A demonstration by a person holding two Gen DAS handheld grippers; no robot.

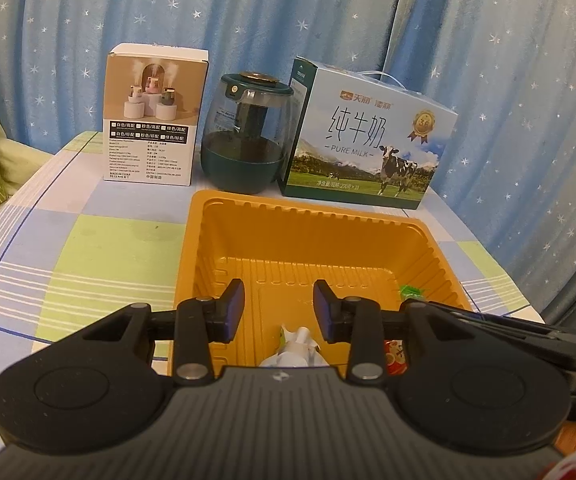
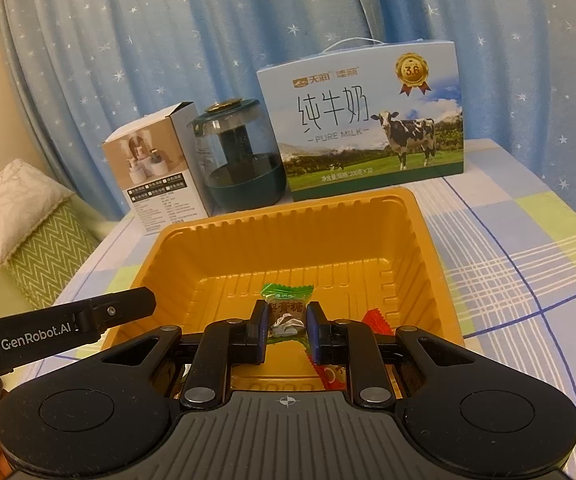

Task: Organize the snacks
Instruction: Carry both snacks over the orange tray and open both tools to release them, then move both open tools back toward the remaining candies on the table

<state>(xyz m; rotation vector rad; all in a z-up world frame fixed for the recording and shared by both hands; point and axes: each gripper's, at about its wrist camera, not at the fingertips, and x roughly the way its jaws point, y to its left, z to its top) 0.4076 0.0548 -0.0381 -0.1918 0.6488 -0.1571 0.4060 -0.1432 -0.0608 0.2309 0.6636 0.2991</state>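
An orange plastic tray (image 1: pixel 307 211) (image 2: pixel 288 216) sits on the checked tablecloth. My left gripper (image 1: pixel 279 296) hangs over the tray's near part with its jaws apart and nothing pressed between the pads. A white-wrapped candy (image 1: pixel 297 346) lies in the tray just below it. My right gripper (image 2: pixel 288 314) is shut on a candy in a green and brown wrapper (image 2: pixel 286 300), held above the tray floor. In the left wrist view that candy's green end (image 1: pixel 411 290) sticks out past the right gripper's arm (image 1: pixel 487 322). A red-wrapped snack (image 2: pixel 375 317) (image 1: pixel 393 354) lies in the tray on the right.
Behind the tray stand a white humidifier box (image 1: pixel 154 116) (image 2: pixel 160 176), a dark green humidifier (image 1: pixel 248 136) (image 2: pixel 240 160) and a blue milk carton box (image 1: pixel 367 140) (image 2: pixel 367 128). A blue starred curtain (image 1: pixel 327 12) hangs behind. A pillow (image 2: pixel 28 216) lies off the table's left.
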